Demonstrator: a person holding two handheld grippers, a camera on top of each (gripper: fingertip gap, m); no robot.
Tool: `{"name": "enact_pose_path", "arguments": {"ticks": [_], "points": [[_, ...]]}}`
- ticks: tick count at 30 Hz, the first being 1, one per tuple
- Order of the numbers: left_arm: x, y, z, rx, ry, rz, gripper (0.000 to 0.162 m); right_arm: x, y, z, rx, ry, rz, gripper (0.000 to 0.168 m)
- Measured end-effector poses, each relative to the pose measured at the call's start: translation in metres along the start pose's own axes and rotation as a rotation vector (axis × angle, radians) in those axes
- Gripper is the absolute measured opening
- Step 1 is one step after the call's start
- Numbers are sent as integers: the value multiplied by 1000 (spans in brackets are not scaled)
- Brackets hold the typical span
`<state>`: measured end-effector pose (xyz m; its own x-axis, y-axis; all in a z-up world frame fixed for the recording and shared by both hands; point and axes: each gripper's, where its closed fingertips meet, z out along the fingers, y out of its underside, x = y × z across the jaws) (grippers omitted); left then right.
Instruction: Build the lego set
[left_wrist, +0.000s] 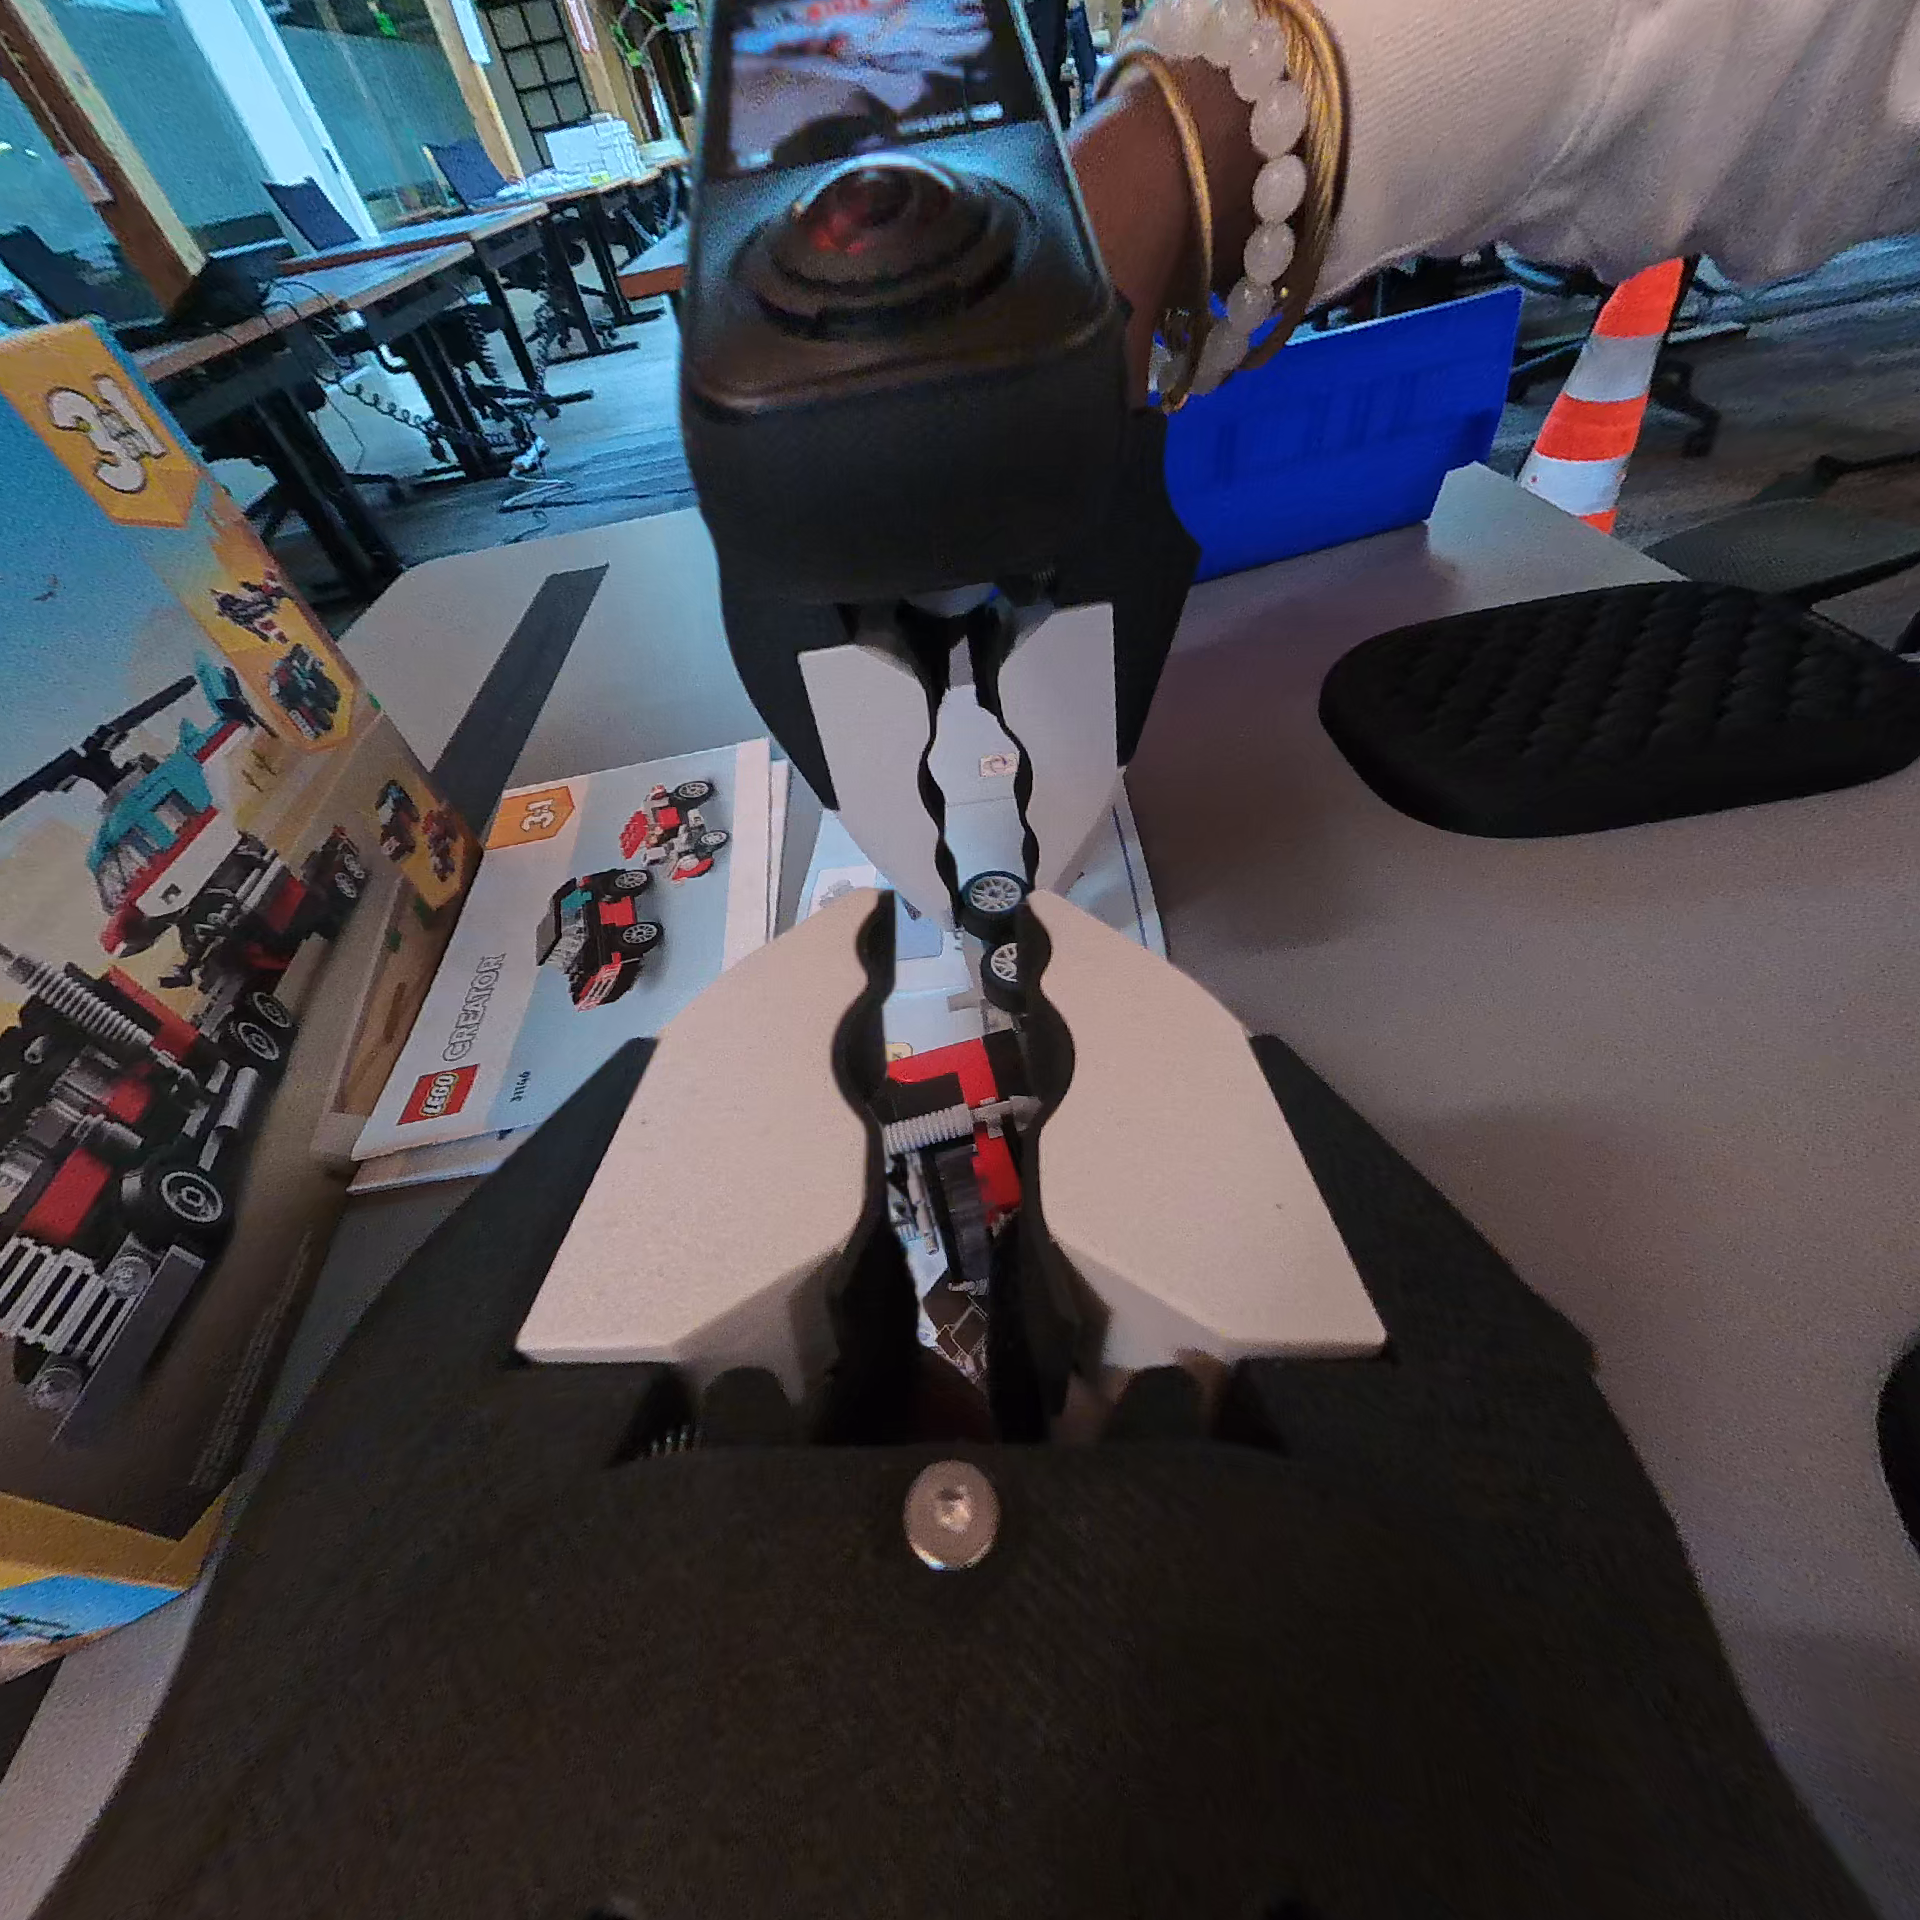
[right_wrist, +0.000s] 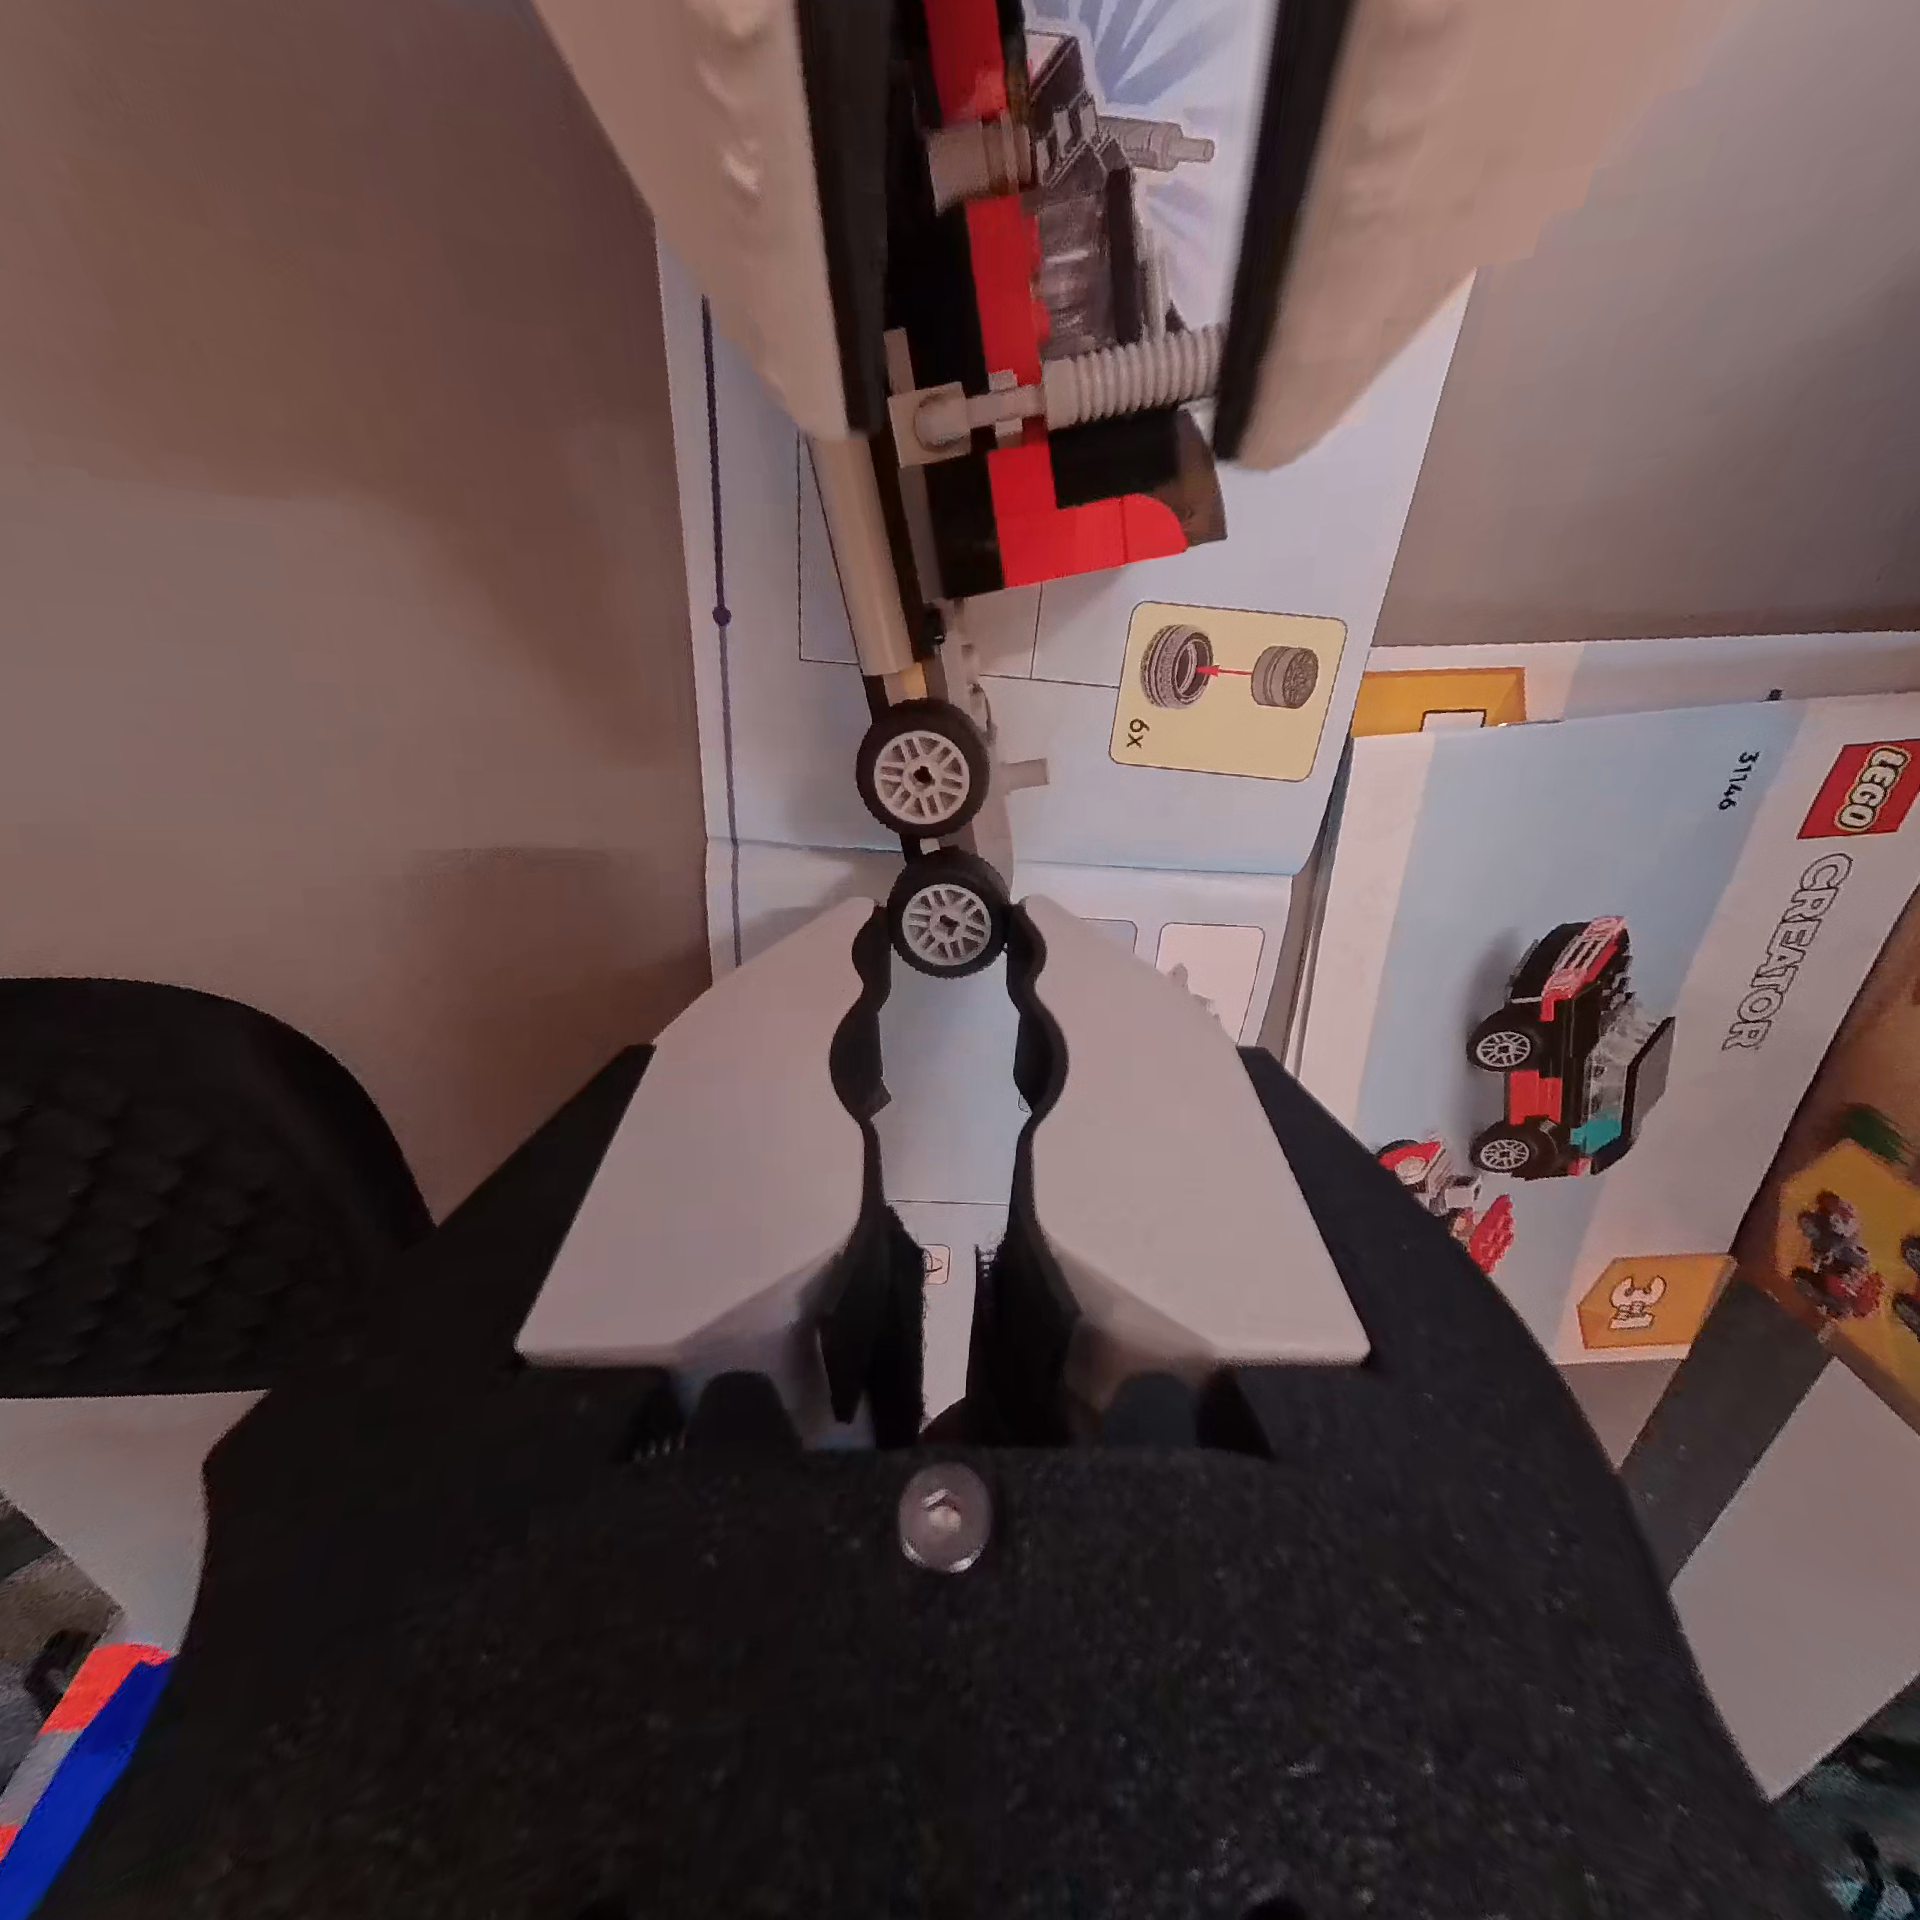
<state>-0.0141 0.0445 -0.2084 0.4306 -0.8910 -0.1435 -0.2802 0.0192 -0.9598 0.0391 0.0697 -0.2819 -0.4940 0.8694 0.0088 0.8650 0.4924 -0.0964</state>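
Right wrist view shows the truck (right_wrist: 1039, 457), a red and black part-built model, clamped in the left gripper (right_wrist: 1039, 436) above the open booklet (right_wrist: 1174, 831) on the bench (right_wrist: 312, 520). 1 wheel (right_wrist: 923, 771) sits on its thin frame. The right gripper (right_wrist: 948, 930) pinches a 2nd wheel (right_wrist: 951, 927) at its tips, just beside the 1st. To seat it well, line its hub up with the axle and push straight. The 2 grippers face each other, tips near.
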Motion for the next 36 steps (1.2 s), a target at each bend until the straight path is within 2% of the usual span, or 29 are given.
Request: {"name": "enact_pose_path", "arguments": {"ticks": [5, 9, 14, 19, 23, 31, 36], "points": [[11, 0, 15, -53, 48, 64, 5, 0, -3, 2, -25, -8, 15, 22], [14, 1, 28, -91, 25, 132, 3, 0, -3, 2, 3, 17, -16, 22], [6, -4, 28, -66, -53, 148, 3, 1, -6, 2, 211, 42, -13, 22], [7, 5, 50, -166, -73, 220, 1, 0, -7, 1, 406, 48, -8, 22], [6, 9, 55, -181, -84, 224, 1, -1, -7, 0, 562, 33, 18, 22], [10, 20, 67, -297, -45, 251, 0, -1, -9, -1, 766, 22, 49, 22], [13, 33, 74, -347, -19, 240, 0, 0, -10, -1, 819, 34, 54, 22]]}}
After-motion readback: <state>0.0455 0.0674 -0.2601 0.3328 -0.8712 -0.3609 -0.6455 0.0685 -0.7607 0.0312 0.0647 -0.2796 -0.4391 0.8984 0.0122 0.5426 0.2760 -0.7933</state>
